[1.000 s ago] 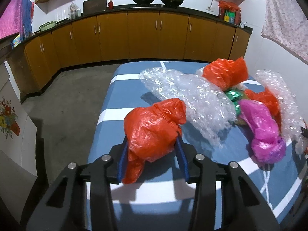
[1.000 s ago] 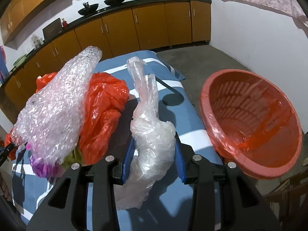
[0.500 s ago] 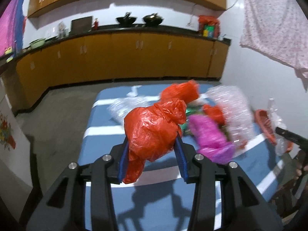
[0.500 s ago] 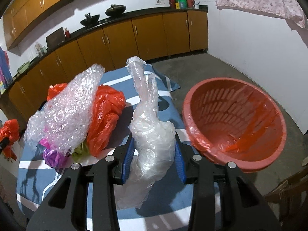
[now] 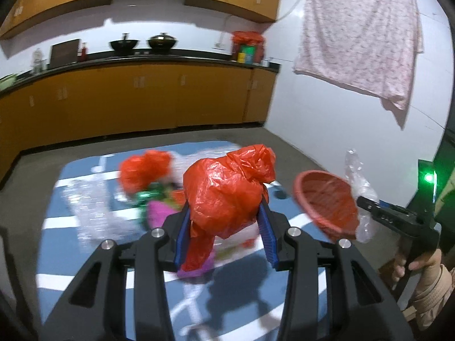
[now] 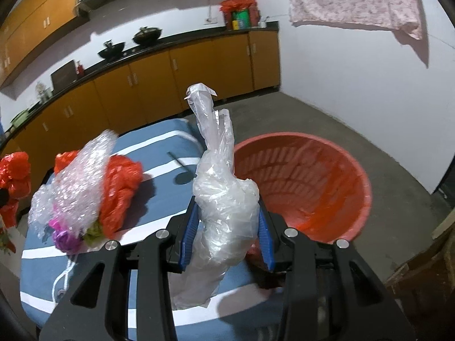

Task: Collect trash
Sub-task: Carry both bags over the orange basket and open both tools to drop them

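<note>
My left gripper (image 5: 224, 227) is shut on a crumpled red plastic bag (image 5: 227, 190), held high above the blue striped table (image 5: 85, 261). My right gripper (image 6: 226, 236) is shut on a clear plastic bag (image 6: 224, 199), held above the table's right edge beside the red basket (image 6: 307, 187). The basket (image 5: 327, 201) and the right gripper with the clear bag (image 5: 361, 193) also show at the right of the left wrist view. On the table lie bubble wrap (image 6: 79, 182), another red bag (image 6: 122, 190) and a pink bag (image 5: 159, 213).
Orange cabinets (image 5: 142, 99) with woks on the counter line the far wall. A pink cloth (image 5: 361, 34) hangs on the white right wall. Grey floor surrounds the table. A wooden object (image 6: 421, 284) stands at the lower right.
Both grippers have risen with their bags and swung right. The left gripper now looks toward the red basket. The right gripper's clear bag is closer to the basket.
</note>
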Demonstrator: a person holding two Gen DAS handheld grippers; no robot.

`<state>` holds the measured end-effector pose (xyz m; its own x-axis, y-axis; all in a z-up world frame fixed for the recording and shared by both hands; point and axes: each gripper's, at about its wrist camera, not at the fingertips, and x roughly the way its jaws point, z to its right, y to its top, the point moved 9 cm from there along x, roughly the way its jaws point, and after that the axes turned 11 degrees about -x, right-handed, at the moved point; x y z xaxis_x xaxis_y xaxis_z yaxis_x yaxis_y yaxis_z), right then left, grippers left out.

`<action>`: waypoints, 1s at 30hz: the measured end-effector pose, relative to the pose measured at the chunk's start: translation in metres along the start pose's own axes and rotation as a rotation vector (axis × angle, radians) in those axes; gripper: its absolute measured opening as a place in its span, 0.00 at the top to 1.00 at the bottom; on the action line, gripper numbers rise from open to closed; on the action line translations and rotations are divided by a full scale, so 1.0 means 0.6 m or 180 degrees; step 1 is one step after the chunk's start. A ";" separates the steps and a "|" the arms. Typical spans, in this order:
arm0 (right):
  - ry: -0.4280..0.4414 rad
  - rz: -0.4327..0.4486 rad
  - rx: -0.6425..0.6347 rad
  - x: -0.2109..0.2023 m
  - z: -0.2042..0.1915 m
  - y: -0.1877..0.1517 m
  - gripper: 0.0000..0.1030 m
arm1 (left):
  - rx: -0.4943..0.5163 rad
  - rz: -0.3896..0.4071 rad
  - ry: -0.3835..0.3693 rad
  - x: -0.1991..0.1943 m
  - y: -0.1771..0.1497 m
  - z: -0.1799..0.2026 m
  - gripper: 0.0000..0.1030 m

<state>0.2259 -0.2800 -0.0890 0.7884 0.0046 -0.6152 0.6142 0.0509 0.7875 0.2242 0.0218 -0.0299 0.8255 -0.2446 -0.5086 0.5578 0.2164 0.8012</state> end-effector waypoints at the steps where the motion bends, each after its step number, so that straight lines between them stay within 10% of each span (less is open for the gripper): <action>1: -0.0040 0.0002 0.0026 -0.002 0.013 0.000 0.62 | 0.0014 -0.0023 -0.0065 0.010 -0.003 0.022 0.59; 30: -0.0355 0.0012 0.0510 0.069 0.210 0.019 0.62 | 0.0271 -0.0730 -0.0754 0.316 -0.083 0.324 0.59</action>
<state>0.2701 -0.4050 -0.1010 0.7843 -0.1068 -0.6111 0.6018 -0.1086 0.7912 0.3362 -0.2189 -0.1046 0.6309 -0.4927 -0.5993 0.7092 0.0532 0.7030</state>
